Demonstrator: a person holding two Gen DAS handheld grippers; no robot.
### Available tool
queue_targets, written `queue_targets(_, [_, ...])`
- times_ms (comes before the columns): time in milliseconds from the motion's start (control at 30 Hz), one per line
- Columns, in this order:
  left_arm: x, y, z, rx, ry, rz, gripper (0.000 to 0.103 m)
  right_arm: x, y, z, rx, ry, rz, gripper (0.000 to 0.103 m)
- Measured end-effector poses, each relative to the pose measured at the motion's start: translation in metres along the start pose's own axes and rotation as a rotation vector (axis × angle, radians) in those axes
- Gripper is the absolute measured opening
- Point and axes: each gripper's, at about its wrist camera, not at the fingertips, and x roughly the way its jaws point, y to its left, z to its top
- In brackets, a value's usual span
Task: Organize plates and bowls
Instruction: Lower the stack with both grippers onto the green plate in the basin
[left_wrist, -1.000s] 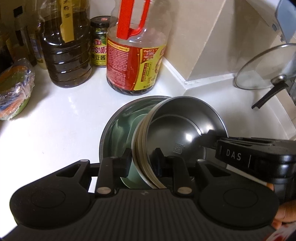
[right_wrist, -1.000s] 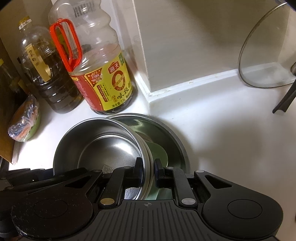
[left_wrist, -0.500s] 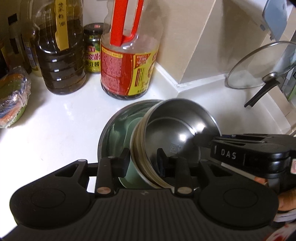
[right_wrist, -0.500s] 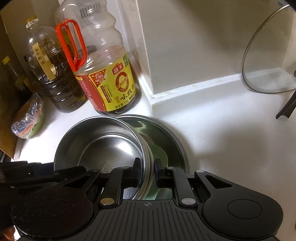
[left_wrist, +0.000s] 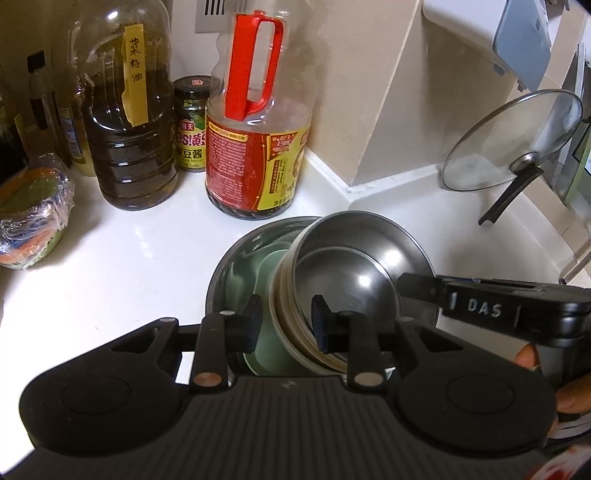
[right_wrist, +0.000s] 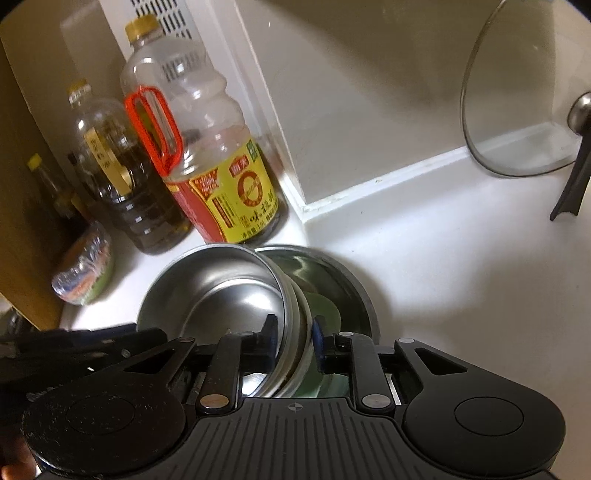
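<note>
A stack of nested steel bowls (left_wrist: 354, 273) is held tilted above a larger steel bowl (left_wrist: 236, 258) on the white counter. A pale green plate (left_wrist: 266, 269) lies inside the large bowl. My left gripper (left_wrist: 284, 321) has its jaws around the stack's near rim, with a small gap on the left side. My right gripper (right_wrist: 293, 339) is shut on the opposite rim of the same stack (right_wrist: 221, 291). The large bowl (right_wrist: 351, 280) and green plate (right_wrist: 325, 310) show in the right wrist view too.
A red-handled soy sauce bottle (left_wrist: 255, 147), a dark oil bottle (left_wrist: 129, 129) and a small jar (left_wrist: 190, 125) stand behind the bowls. A plastic-wrapped bundle (left_wrist: 29, 218) lies at left. A glass pot lid (left_wrist: 513, 144) leans on the wall at right.
Both grippers have lifted the stack of steel bowls upward and back from the large bowl. The bottles now look farther away and more of them shows.
</note>
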Motion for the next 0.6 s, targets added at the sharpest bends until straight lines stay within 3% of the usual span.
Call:
queue_targets(167, [-0.001,0.000,0.000,-0.010,0.001,-0.027,0.015,-0.018,-0.001,-0.001,0.026,-0.039,0.043,0.020])
queue_targets(533, [-0.002,0.000,-0.001,-0.012,0.005,-0.030,0.015,-0.024,0.001,-0.016,0.064,-0.019,0.058,0.019])
queue_targets(600, [-0.002,0.000,0.000,-0.009,0.008,-0.029,0.015,-0.025,0.002,-0.015,0.057,-0.025,0.050,0.015])
